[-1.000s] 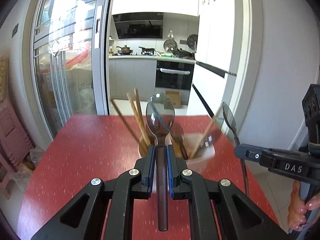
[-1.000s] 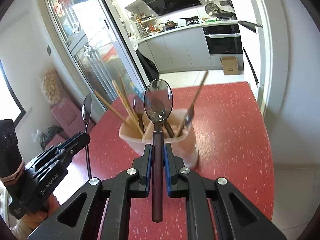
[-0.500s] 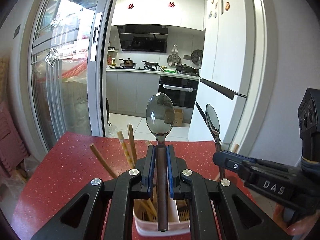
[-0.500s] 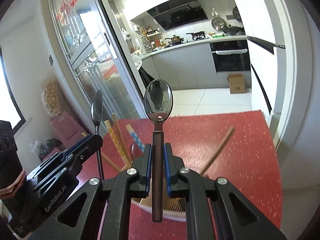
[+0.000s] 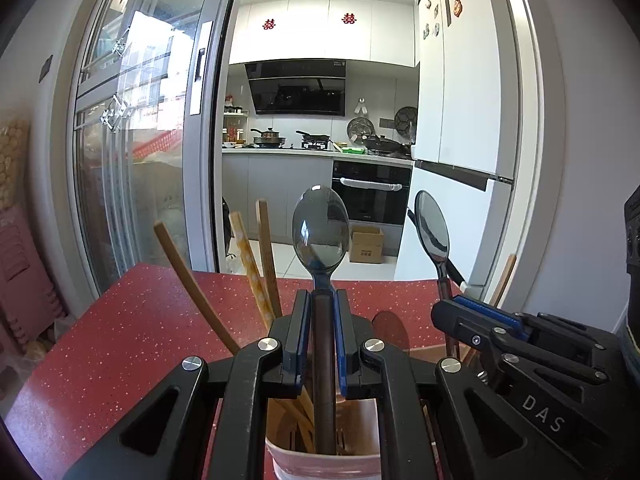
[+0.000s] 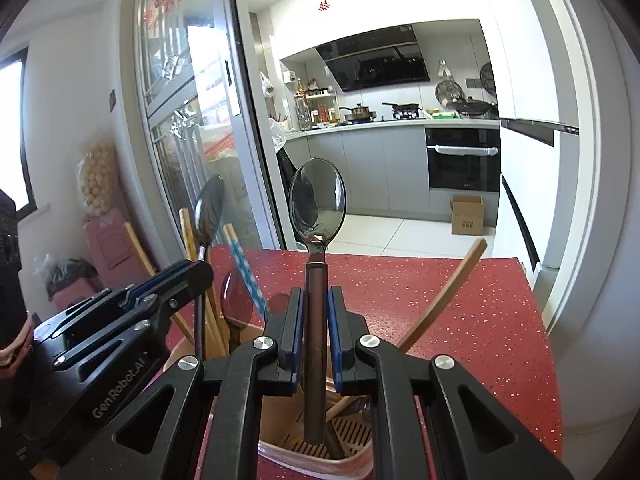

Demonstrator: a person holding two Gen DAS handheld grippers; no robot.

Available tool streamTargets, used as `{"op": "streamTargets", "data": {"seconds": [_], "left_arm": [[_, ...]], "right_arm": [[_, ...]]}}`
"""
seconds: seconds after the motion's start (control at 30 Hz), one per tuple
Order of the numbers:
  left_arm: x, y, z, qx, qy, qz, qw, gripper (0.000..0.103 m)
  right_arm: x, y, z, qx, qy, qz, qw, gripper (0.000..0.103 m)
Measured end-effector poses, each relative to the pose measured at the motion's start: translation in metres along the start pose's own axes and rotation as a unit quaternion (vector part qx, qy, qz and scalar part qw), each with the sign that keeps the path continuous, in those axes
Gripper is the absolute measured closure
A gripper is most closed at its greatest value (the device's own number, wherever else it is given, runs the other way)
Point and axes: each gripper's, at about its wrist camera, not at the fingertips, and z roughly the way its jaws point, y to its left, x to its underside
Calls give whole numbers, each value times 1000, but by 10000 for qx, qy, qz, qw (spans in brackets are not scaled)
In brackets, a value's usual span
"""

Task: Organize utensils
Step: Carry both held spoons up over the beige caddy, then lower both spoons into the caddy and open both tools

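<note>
Both grippers have come forward over the utensil holder since a second ago: then the holder stood ahead of them in mid-frame on the red table, now it sits at the bottom edge of each view, under the fingers, and the kitchen fills more of the upper frame.

In the left wrist view the left gripper [image 5: 320,312] pinches the dark handle of a spoon [image 5: 320,232], whose bowl stands upright at frame centre; the handle's lower end hangs over the holder [image 5: 320,462] at bottom centre. At right of that frame the right gripper [image 5: 456,312] shows from the side, bearing the white letters "DAS", its own spoon [image 5: 431,228] upright above it.

In the right wrist view the right gripper [image 6: 314,312] is likewise clamped on its spoon's [image 6: 317,204] brown handle, the bowl up at centre, the handle's end over the holder [image 6: 316,464], where a slatted insert shows. At lower left the left gripper [image 6: 192,276] reads "GenRobot.AI".

Wooden chopsticks [image 5: 264,260] lean out of the holder at left of centre, and one more [image 6: 444,292] slants toward the right in the right wrist view. Beyond the red table [image 5: 120,320], red paper double-happiness characters [image 5: 349,18] mark the white kitchen cupboards at top centre.
</note>
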Motion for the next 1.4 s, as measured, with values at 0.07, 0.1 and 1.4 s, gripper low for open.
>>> {"op": "streamTargets", "data": {"seconds": [0.07,0.1,1.4], "left_arm": [[5,-1,0,-39,32,81,10000,63],[6,-2,1,-49,48,106,9999,63],[26,-3,-11,-261,435,365,9980,59]], "right_arm": [[5,3,-2,4,-33,-145,9999,91],[7,4,-3,7,-47,-202,9998,91],[8,-1,-29,-78,144,98,9998,68]]}}
